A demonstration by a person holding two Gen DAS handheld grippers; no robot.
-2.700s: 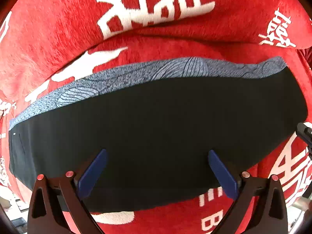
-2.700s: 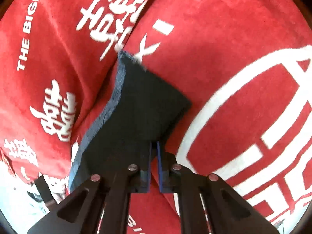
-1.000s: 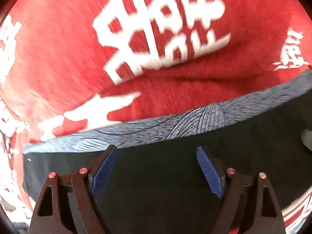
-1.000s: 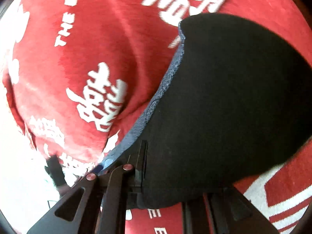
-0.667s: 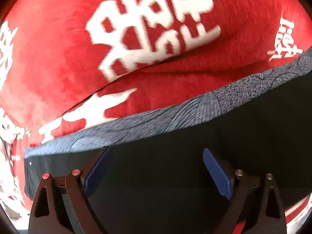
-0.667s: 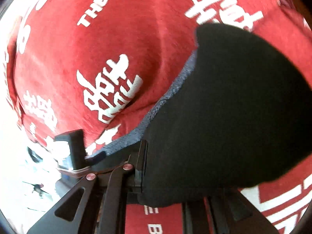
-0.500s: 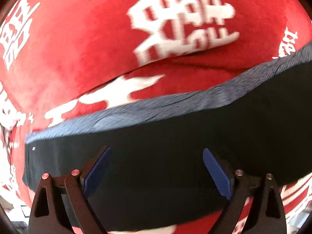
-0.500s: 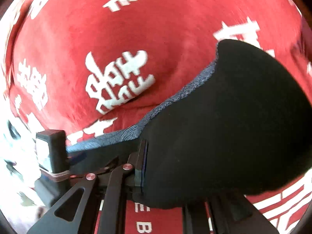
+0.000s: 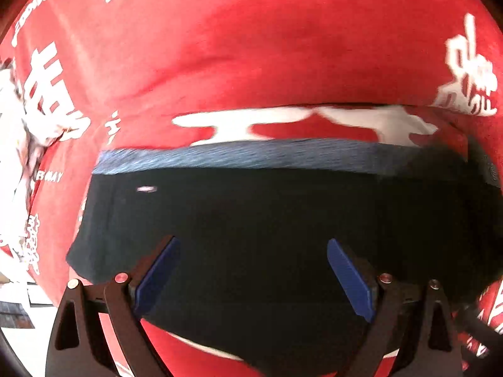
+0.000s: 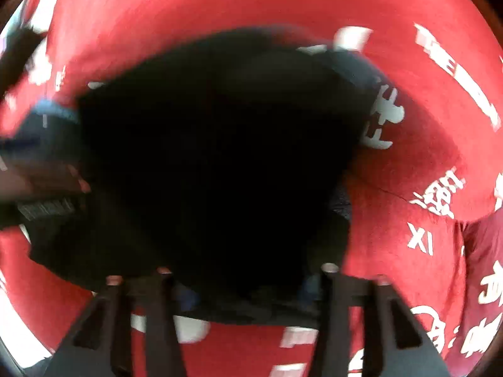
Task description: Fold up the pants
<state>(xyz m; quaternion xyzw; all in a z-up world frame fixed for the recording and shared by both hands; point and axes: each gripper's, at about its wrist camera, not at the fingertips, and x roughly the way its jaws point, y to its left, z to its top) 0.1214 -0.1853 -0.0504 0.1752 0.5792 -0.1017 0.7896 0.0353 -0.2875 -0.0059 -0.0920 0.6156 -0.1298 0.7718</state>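
The black pants [image 9: 267,220] lie on the red cloth, with a blue-grey patterned band [image 9: 251,155] along their far edge. My left gripper [image 9: 251,271] hovers over their near part, wide open, with only flat fabric below its blue pads [image 9: 155,271]. In the blurred right wrist view the pants [image 10: 213,163] fill the middle. My right gripper [image 10: 246,282] points down at their near edge and its jaws are opening. Dark cloth lies between its fingers [image 10: 330,279], loose and not pinched.
A red cloth with white characters [image 9: 251,47] covers the whole surface around the pants. Its left edge and a white floor [image 9: 19,311] show at the lower left. A blurred dark device [image 10: 37,185] sits at the left edge of the right wrist view.
My right gripper was shut on the pants' edge; now its jaws stand apart, and it has rolled and swung across the pants. My left gripper slid sideways, still open.
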